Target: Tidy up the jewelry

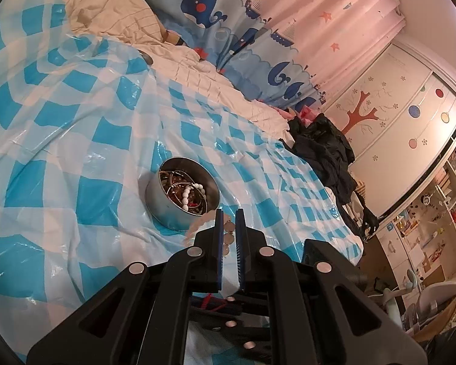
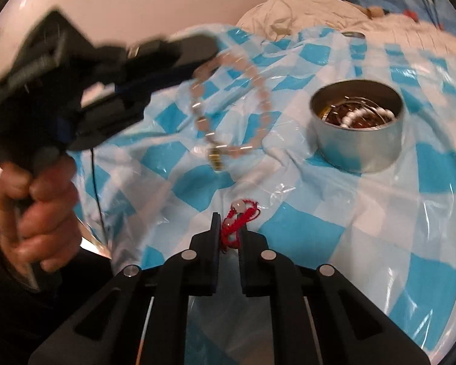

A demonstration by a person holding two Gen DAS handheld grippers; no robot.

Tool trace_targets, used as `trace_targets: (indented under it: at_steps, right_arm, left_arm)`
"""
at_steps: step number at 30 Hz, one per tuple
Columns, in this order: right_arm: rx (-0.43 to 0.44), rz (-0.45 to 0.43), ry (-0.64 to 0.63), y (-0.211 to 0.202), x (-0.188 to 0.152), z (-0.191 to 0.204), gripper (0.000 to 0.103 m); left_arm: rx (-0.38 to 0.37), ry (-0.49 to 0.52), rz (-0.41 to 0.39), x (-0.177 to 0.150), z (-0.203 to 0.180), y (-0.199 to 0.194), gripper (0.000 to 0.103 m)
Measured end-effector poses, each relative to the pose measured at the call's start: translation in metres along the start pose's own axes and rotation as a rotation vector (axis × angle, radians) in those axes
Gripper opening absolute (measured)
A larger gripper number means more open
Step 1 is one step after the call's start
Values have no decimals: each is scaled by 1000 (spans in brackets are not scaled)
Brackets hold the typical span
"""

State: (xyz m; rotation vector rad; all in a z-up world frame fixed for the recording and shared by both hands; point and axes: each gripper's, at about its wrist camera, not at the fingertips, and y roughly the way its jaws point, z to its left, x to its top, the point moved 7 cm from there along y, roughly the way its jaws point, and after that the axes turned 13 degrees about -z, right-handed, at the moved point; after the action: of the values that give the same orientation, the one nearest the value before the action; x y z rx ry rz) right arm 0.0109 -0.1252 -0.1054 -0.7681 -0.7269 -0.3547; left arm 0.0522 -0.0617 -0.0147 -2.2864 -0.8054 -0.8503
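Note:
My left gripper [image 1: 229,214] is shut on a pale pink bead bracelet [image 1: 228,231], whose beads show between its fingers. In the right wrist view, blurred, that left gripper [image 2: 202,60] is raised at the upper left with the bracelet [image 2: 232,106] hanging from it in a loop above the cloth. My right gripper [image 2: 229,226] is low over the cloth, shut on a red cord bracelet [image 2: 241,214] with pale beads. A round metal tin [image 1: 182,196] [image 2: 357,140] holding several jewelry pieces, among them a white bead string, stands just beyond both grippers.
A blue-and-white checked plastic sheet [image 1: 76,140] covers the bed. A cream quilt [image 1: 112,15] and a dark heap of clothes [image 1: 325,149] lie at its far side. A person's hand [image 2: 36,206] grips the left gripper's handle. A whale-print curtain [image 1: 228,39] hangs behind.

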Motion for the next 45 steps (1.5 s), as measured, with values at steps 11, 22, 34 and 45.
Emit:
trace_targets:
  at_steps: [11, 22, 34, 45]
  right_arm:
    - [-42, -158, 149, -49, 43, -36, 4]
    - [-116, 61, -45, 7, -8, -4, 25]
    - [-121, -83, 17, -46, 13, -15, 10]
    - [-113, -264, 184, -93, 85, -67, 10]
  left_arm:
    - [-13, -16, 6, 4, -4, 14, 6]
    - [-13, -12, 6, 4, -12, 24, 6]
    - [-20, -17, -2, 5, -14, 22, 6]
    - [-54, -53, -19, 36, -19, 64, 6]
